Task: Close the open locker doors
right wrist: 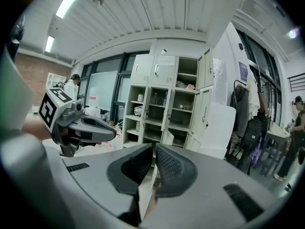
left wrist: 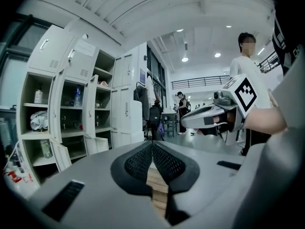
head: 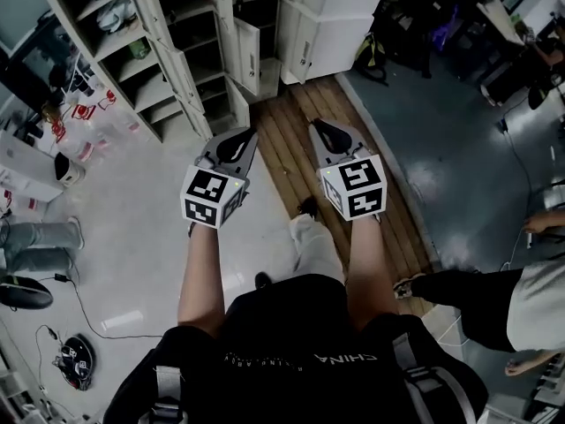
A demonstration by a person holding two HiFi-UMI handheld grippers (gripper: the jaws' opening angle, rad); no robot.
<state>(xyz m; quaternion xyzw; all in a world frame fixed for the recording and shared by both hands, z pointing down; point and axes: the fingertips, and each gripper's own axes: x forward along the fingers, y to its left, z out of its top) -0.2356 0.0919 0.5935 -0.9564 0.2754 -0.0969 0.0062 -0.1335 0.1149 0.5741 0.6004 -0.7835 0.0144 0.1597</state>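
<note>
Lockers white, doors ajar; left claw and right claw pressed together.

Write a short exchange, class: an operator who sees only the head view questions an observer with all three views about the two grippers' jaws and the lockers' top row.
Operator: Are either gripper's jaws holding anything?
Observer: No. The left gripper and the right gripper both have their jaws together with nothing between them.
Operator: I can't make out the lockers' top row. Is anything open up there?
Observer: In the right gripper view, two top doors are shut, and the top compartment beside them stands open.
</note>
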